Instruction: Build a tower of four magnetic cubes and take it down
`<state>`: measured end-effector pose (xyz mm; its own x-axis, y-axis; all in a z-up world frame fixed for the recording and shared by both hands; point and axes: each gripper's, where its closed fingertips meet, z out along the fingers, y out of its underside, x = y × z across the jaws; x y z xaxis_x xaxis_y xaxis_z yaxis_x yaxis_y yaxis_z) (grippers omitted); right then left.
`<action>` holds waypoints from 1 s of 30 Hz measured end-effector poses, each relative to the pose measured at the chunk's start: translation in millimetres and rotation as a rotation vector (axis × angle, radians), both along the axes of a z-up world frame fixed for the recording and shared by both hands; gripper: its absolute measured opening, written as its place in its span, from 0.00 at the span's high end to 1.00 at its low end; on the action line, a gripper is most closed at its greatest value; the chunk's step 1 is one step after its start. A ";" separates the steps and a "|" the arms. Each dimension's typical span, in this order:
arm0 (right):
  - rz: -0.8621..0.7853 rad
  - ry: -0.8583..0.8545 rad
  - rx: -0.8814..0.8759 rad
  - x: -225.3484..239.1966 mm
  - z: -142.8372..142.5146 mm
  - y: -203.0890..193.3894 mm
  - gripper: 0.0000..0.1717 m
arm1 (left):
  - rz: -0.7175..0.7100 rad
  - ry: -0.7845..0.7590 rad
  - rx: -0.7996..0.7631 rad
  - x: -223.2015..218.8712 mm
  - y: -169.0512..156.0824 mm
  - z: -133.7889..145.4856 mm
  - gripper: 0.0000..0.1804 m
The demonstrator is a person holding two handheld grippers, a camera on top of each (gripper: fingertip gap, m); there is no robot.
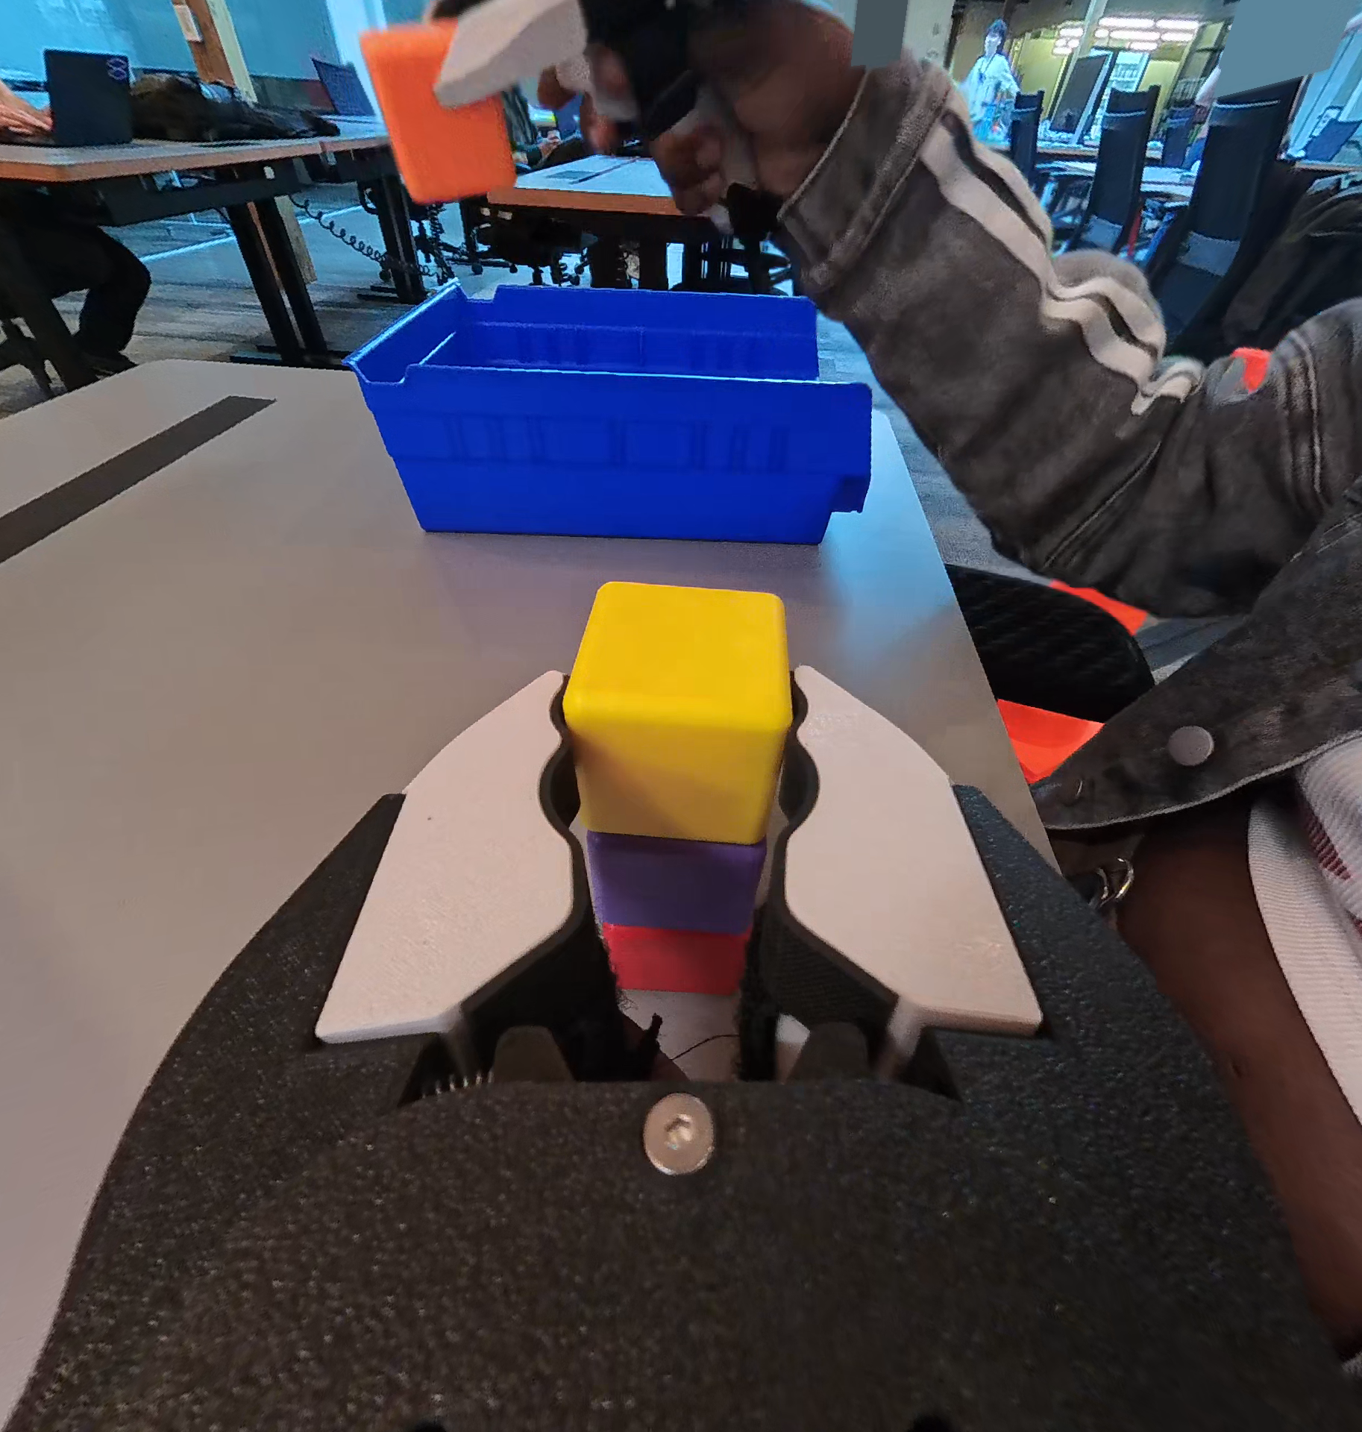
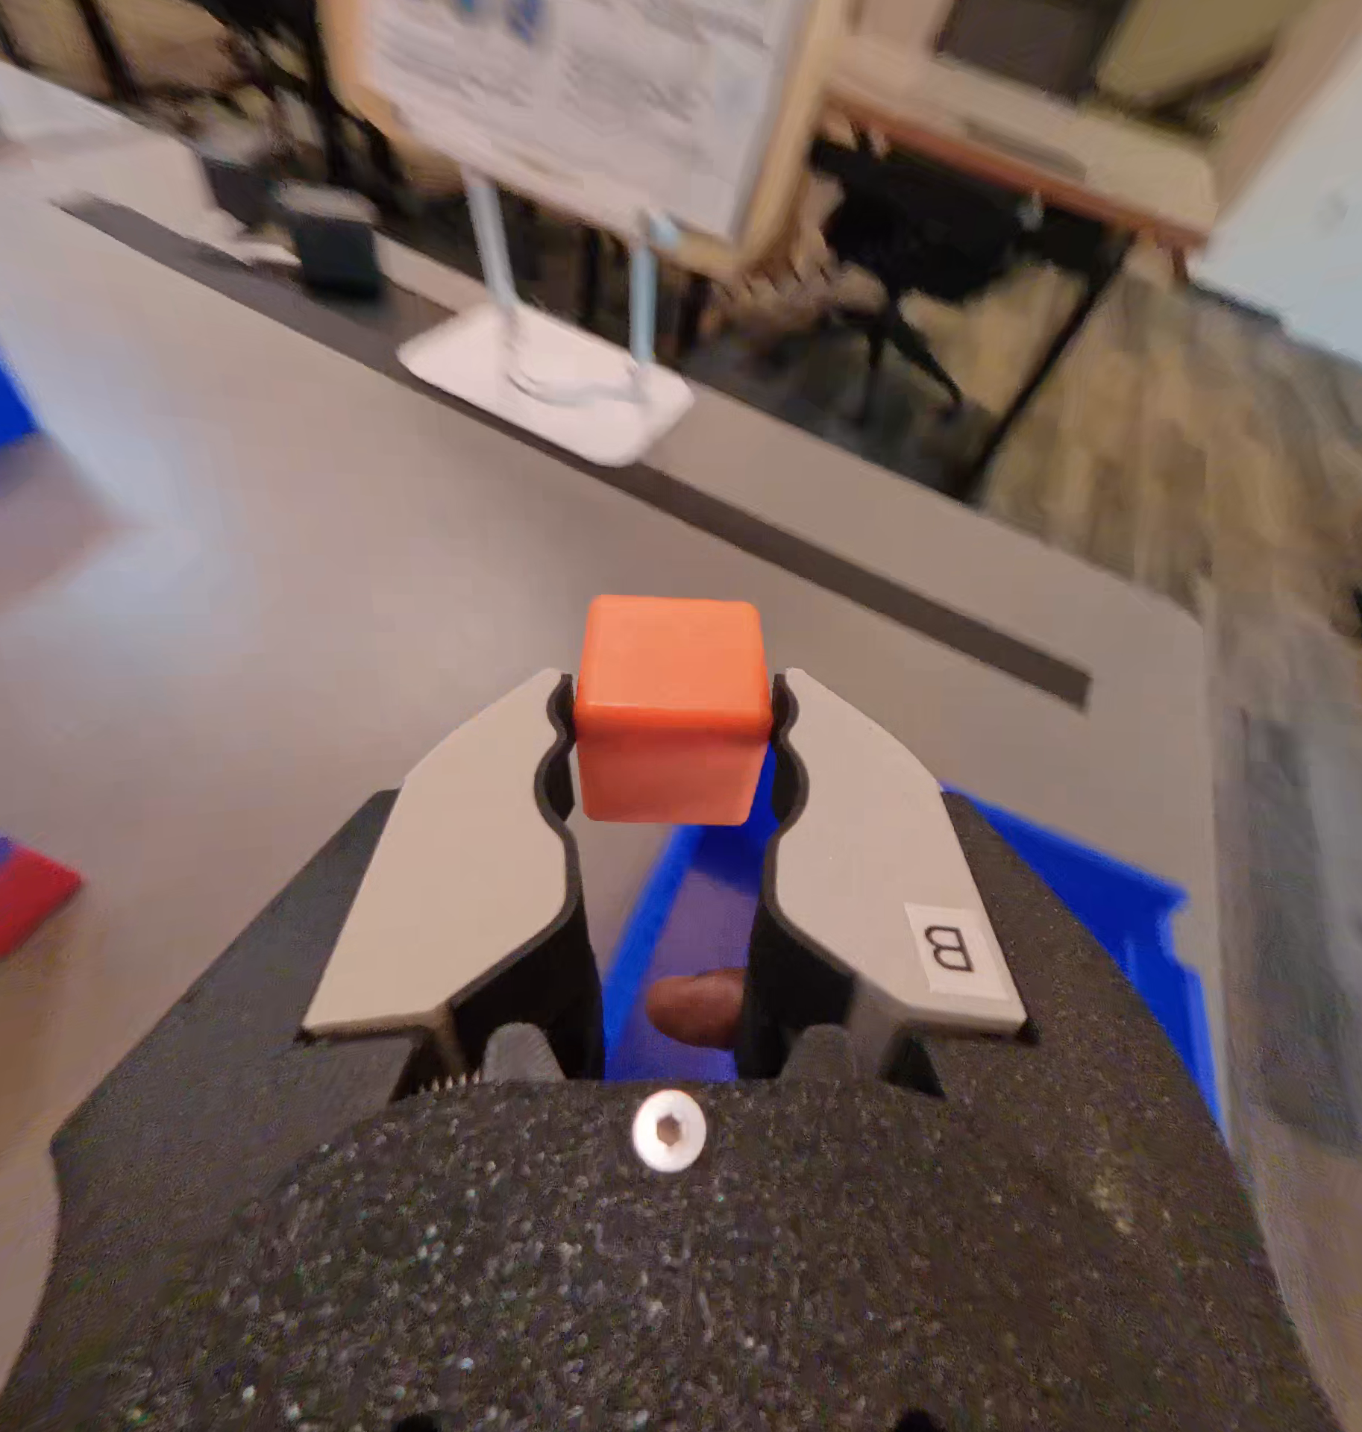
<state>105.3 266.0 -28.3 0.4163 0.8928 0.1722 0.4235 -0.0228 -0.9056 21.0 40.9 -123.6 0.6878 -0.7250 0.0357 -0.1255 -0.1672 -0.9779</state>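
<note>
Left wrist view: left gripper (image 1: 676, 728) at centre frame, fingers clamped on the yellow cube (image 1: 676, 713), dark pads pressed against both its side faces. Yellow cube sits on top of a purple cube (image 1: 674, 883), which sits on a red cube (image 1: 674, 957); three-high stack standing on the grey table (image 1: 197, 697), lower centre of frame

Blue bin (image 1: 624, 457) on the table beyond the stack, upper centre of frame, open side up. What lies inside cannot be made out from this view

Right gripper (image 2: 672, 724): fingers closed on the orange cube (image 2: 672, 713), pads touching left and right faces, cube clear of the table. In the left wrist view the same orange cube appears at the upper left of frame, high above the bin, tilted, one pale finger (image 1: 507, 54) across it, and the holder's hand (image 1: 740, 116) and grey sleeve (image 1: 972, 349) run down the right side

Right wrist view, lower centre and right: blue bin beneath the gripper. Far left edge: corner of the red and purple cubes. Upper centre: white stand base (image 2: 546, 387) on the table, blurred
</note>
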 end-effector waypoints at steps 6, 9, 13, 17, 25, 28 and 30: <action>-0.191 -0.243 -0.218 44.4 -82.9 63.8 0.72 | -0.003 0.003 0.005 -0.4 -0.6 -0.2 0.72; -0.217 -0.271 -0.303 45.6 -122.1 78.0 0.72 | 0.000 0.006 0.008 -0.9 -0.2 -0.4 0.72; -0.252 -0.286 -0.319 43.3 -149.8 88.8 0.72 | -0.002 0.007 0.010 -0.8 -0.4 -0.4 0.73; -0.265 -0.271 -0.328 40.5 -160.0 91.4 0.72 | -0.004 0.013 0.013 -0.6 -0.8 -0.7 0.72; -0.246 -0.331 -0.347 45.9 -171.0 80.5 0.65 | -0.003 0.013 0.014 -0.6 -0.7 -0.7 0.73; -0.249 -0.250 -0.319 48.4 -142.0 83.0 0.54 | -0.006 0.017 0.017 -0.5 -1.1 -1.1 0.71; -0.251 -0.116 -0.271 47.9 -101.3 82.4 0.52 | -0.009 0.026 0.007 -0.6 -1.6 -2.6 0.61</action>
<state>153.2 348.4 -129.6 0.6193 0.7852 0.0033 0.4740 -0.3705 -0.7988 20.5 39.2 -126.2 0.6823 -0.7310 0.0130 -0.1522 -0.1594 -0.9754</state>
